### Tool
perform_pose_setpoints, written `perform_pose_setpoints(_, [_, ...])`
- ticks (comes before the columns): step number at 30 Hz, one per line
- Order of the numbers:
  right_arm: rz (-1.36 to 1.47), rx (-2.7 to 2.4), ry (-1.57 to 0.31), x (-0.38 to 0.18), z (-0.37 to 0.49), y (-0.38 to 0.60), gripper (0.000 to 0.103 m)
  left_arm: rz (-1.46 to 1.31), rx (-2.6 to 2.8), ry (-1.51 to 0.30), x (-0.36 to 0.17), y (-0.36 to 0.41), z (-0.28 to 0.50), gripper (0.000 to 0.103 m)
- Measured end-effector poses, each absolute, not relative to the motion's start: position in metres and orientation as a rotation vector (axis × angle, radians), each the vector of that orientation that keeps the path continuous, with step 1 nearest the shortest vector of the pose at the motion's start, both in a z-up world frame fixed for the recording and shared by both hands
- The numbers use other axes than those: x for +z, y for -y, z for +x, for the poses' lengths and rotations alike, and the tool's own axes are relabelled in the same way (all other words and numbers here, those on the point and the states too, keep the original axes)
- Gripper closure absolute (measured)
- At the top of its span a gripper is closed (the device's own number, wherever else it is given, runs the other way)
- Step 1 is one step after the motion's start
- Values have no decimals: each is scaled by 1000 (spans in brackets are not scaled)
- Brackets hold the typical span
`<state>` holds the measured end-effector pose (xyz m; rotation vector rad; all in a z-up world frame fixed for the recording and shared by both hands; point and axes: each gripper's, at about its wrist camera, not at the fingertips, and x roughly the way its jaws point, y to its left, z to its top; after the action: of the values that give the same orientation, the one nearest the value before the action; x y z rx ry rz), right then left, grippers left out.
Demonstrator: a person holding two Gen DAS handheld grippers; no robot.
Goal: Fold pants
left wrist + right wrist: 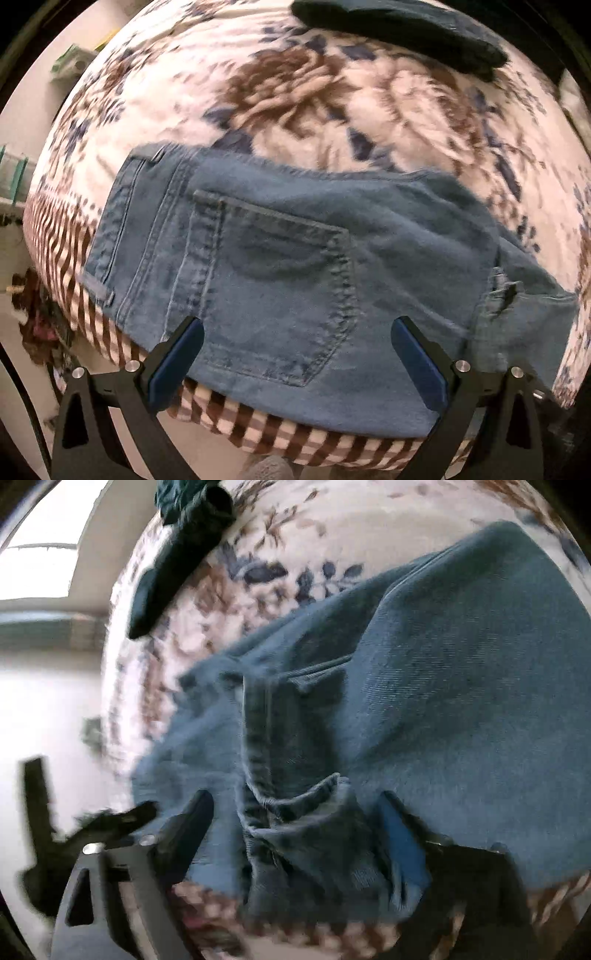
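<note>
Jeans lie folded on the bed, near its front edge. My left hand-held gripper is wide open, holding nothing, over the back pocket. Right hand-held gripper is open too, straddling a bunched seam, view blurred. Likely mid-fold; next: grip an edge and fold again.

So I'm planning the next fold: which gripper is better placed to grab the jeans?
Probably the right gripper: its open fingers already straddle a raised ridge of the blue denim jeans. The left hovers open over flat fabric.
</note>
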<state>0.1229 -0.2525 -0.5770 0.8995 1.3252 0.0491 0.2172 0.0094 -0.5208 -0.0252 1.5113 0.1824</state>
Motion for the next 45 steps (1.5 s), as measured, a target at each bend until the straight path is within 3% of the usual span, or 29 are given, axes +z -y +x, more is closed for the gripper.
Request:
perform_pose_setpoints(6, [711, -150, -1335, -535, 113, 301, 11, -46, 38, -1508, -511, 23, 228, 0])
perform_pose_setpoints(15, [376, -322, -1668, -587, 91, 333, 11, 140, -106, -1628, -572, 105, 219, 0])
perform_pose_setpoints(22, [650, -305, -1681, -611, 59, 372, 11, 102, -96, -1700, -587, 108, 190, 1])
perform_pose_setpoints(23, [660, -310, -1672, -610, 60, 377, 11, 79, -114, -1698, -589, 108, 186, 12])
perform_pose_setpoints(24, [669, -309, -1665, -610, 61, 380, 10, 69, -128, -1692, -590, 110, 182, 35])
perform_pose_setpoints(25, [678, -305, -1660, -609, 61, 385, 10, 58, -154, -1687, -590, 112, 180, 46])
perform_pose_setpoints(26, [682, -305, -1658, -609, 62, 389, 10, 43, -192, -1681, -590, 115, 176, 75])
perform_pose_setpoints(30, [663, -312, -1651, -608, 73, 402, 10, 36, -190, -1632, -583, 107, 165, 85])
perform_pose_setpoints(35, [589, -313, -1653, -603, 105, 406, 10, -56, -159, -1683, -585, 90, 170, 79])
perform_pose_setpoints(38, [478, -326, -1646, -586, 123, 393, 10, -113, -139, -1618, -561, 81, 184, 72])
perform_pose_setpoints(40, [396, -320, -1630, -569, 135, 383, 11, -157, -126, -1570, -545, 71, 187, 60])
perform_pose_setpoints(41, [360, -301, -1619, -559, 143, 373, 11, -211, -117, -1538, -535, 60, 190, 47])
perform_pose_setpoints(42, [340, -286, -1613, -554, 148, 366, 11, -243, -103, -1519, -529, 50, 191, 24])
perform_pose_setpoints(43, [327, -269, -1607, -549, 153, 358, 11, -267, -85, -1504, -523, 42, 191, 13])
perform_pose_setpoints(44, [320, -240, -1599, -544, 162, 346, 11, -287, -53, -1486, -519, 27, 192, 5])
perform_pose_setpoints(45, [318, -220, -1598, -543, 168, 338, 11, -315, -6, -1464, -516, 9, 186, 5])
